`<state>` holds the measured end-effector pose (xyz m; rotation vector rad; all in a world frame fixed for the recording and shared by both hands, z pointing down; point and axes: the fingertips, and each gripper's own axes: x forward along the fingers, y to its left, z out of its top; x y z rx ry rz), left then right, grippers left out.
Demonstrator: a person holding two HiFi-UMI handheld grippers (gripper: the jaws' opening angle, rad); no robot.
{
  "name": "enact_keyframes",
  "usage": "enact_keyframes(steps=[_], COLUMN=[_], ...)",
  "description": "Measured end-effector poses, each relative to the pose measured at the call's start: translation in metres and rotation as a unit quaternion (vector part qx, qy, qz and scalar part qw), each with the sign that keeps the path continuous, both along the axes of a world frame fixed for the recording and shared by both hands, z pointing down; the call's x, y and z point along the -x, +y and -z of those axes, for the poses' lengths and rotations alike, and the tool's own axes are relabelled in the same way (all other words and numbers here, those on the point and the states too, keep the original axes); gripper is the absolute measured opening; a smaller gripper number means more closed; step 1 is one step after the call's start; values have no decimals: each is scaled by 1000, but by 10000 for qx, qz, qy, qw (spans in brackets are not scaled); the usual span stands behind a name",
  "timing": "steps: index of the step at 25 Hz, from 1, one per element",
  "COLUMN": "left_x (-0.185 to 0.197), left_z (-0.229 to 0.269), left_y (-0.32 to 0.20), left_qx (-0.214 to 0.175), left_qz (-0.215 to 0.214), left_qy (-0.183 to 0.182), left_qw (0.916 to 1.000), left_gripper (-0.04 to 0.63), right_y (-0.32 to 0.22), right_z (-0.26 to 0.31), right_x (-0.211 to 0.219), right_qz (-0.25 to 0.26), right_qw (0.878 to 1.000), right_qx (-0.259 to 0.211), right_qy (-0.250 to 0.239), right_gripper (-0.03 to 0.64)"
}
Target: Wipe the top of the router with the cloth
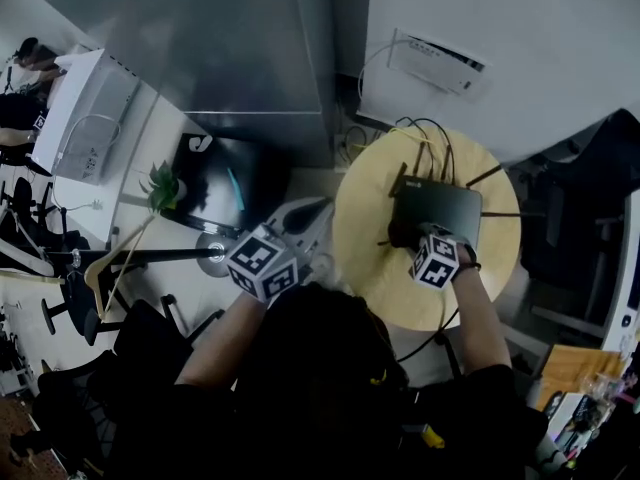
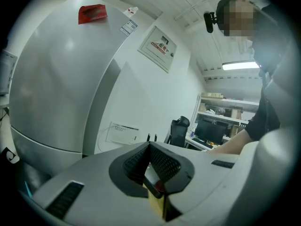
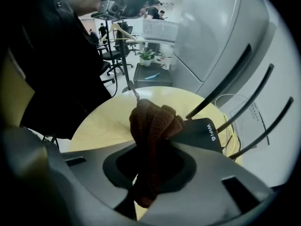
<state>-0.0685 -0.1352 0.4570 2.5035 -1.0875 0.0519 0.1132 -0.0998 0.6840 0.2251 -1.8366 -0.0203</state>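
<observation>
Round pale-wood tabletop (image 1: 365, 268) lies just ahead of the person. Nearest, the right claw (image 3: 149, 171) is clamped on a bunched brown cloth (image 3: 154, 126), held at the near corner of the black router (image 1: 445, 208) on that tabletop. Off to the left, the left claw (image 2: 151, 161) has its jaws together with nothing between them, facing a white wall (image 2: 141, 102).

The router (image 1: 440, 208) is lying flat on the round, pale wooden table (image 1: 362, 230). It is a thin black box carrying white "WIFI6" lettering on its top, with slim black antennas sticking out from it. The cloth (image 3: 153, 126), brown and knitted, is sitting bunched into a lump between the closed jaws of the right gripper (image 3: 150, 173), lying against the router's near corner.
</observation>
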Motion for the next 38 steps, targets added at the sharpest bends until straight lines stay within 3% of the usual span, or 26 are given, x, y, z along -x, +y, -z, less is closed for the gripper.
enact_keyframes(steps=[4,7,10,13,20,28,38], left_x=[-9,-9,-5,3,24,18,-21], left_z=[1,0,-1,-1,-2,-8,-16], left_y=[-2,-1,-2,-2,0,-1,-6], left_qx=[24,45,65,92,199,271,298], left_qz=[-77,-70,20,144,454,250,-415], left_qy=[53,19,-45,-120,-278,-304,-110], left_qw=[10000,10000,10000,9998,9984,9989,9986], left_gripper=[-2,-2,-2,-2,-2,-2,-2], right_y=[8,-16,-66,-102,-135,-99,-27], right_z=[5,21,34,28,27,19,12], right_x=[-1,-17,-58,-91,-93,-81,-73], right_qz=[138,-13,-384,-699,-576,-488,-701], right_qw=[9998,9992,9959,9929,9884,9954,9951], right_qx=[34,-293,-813,-939,-1194,-692,-625], right_qy=[-117,-281,-53,212,743,452,317], right_gripper=[66,64,64,66,66,66,66])
